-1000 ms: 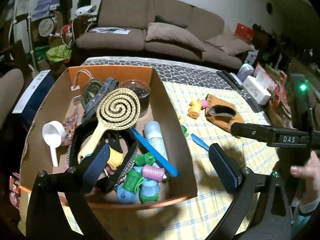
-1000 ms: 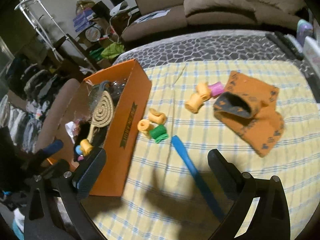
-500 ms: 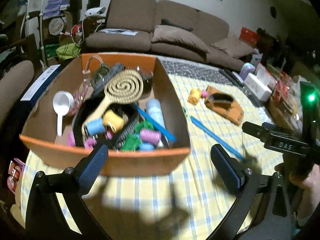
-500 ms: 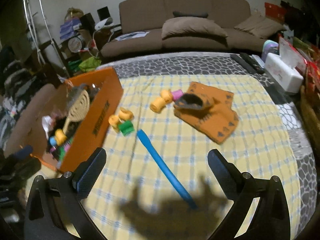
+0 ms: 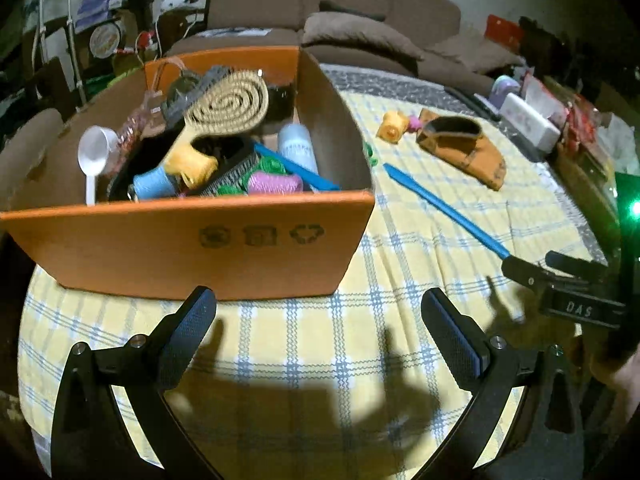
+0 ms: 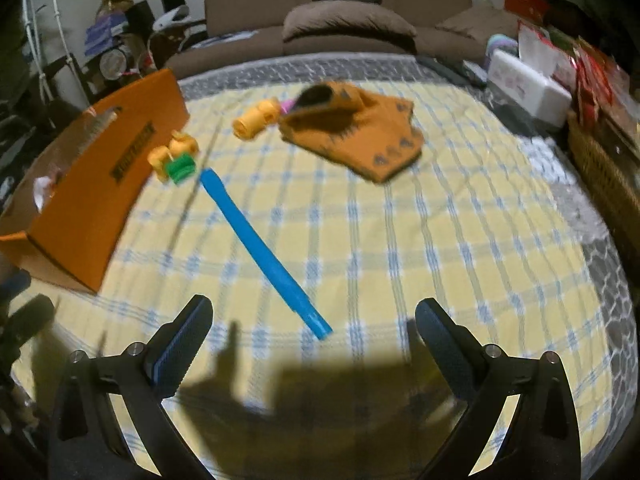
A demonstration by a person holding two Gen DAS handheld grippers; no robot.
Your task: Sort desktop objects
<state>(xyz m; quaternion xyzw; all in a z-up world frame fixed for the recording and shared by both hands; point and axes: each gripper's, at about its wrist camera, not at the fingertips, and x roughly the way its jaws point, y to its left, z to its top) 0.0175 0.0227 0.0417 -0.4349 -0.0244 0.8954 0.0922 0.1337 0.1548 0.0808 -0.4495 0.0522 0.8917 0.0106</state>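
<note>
1. Yellow checked cloth (image 6: 400, 240) over a grey patterned cover; brown sofa (image 6: 340, 12) behind, cluttered shelves at left, white tissue box (image 6: 528, 88) at right.
2. Since a second ago: left gripper (image 5: 318, 324) pulled back from above the box (image 5: 192, 240) to the cloth in front of it; fingers spread and empty, as before.
3. Right gripper (image 6: 314, 334) drawn back and turned toward the sofa; fingers spread, empty, hanging over the near end of the blue stick (image 6: 260, 248).
4. Blue stick lying flat and diagonal on the cloth, right of the box.
5. Yellow and green rollers (image 6: 174, 158) just beside the box wall; yellow roller (image 6: 256, 118) and orange pouch (image 6: 352, 128) farther back.
6. Box packed: spiral brush (image 5: 224, 108), white scoop (image 5: 94, 156), rollers, another blue stick.
</note>
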